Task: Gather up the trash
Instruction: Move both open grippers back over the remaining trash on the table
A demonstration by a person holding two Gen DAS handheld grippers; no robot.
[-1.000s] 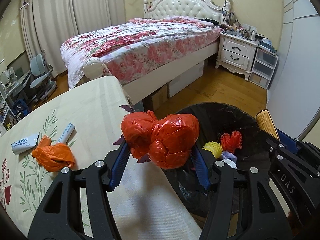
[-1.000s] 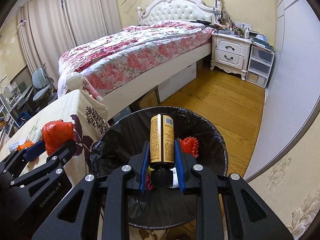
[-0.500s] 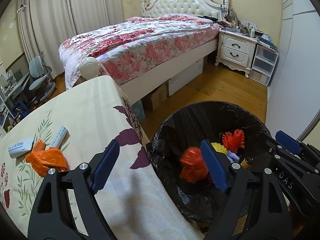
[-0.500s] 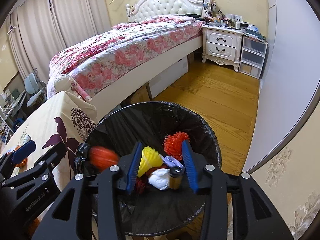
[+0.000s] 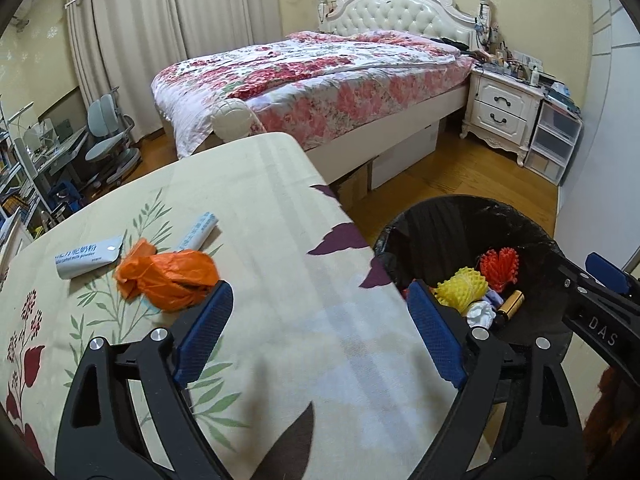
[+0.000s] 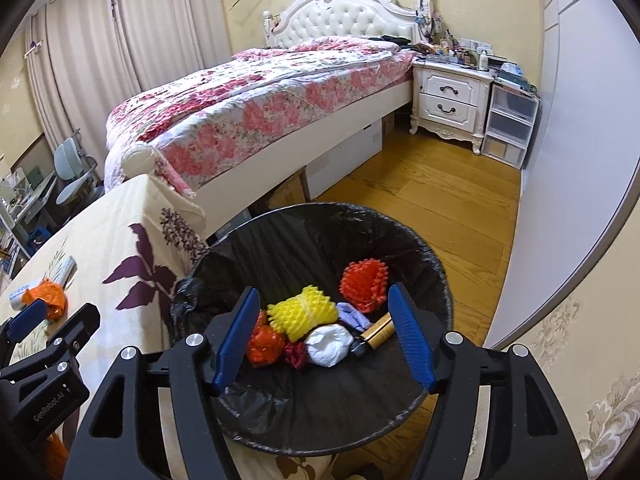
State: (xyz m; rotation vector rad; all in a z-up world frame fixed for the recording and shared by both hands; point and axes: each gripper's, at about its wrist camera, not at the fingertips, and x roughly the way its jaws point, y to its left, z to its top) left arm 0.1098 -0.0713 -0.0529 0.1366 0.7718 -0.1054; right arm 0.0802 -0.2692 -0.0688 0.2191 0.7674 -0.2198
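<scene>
It's a home bedroom. A bed [image 6: 256,108] with a flowered quilt and a tufted white headboard [image 6: 344,20] fills the far side, a white nightstand [image 6: 450,100] beside it. Long curtains [image 5: 160,40] hang at the left, a desk chair [image 5: 106,136] stands near them, and the floor [image 6: 440,208] is wood.

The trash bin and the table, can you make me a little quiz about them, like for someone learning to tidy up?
1. True or false: the right gripper holds the bottle.
2. What still lies on the table? A) orange bag B) yellow foam net C) white wad
3. What colour liner does the bin have?

Key: 1 false, its jaws are opening, empty. 2 A. 3 black.
</scene>
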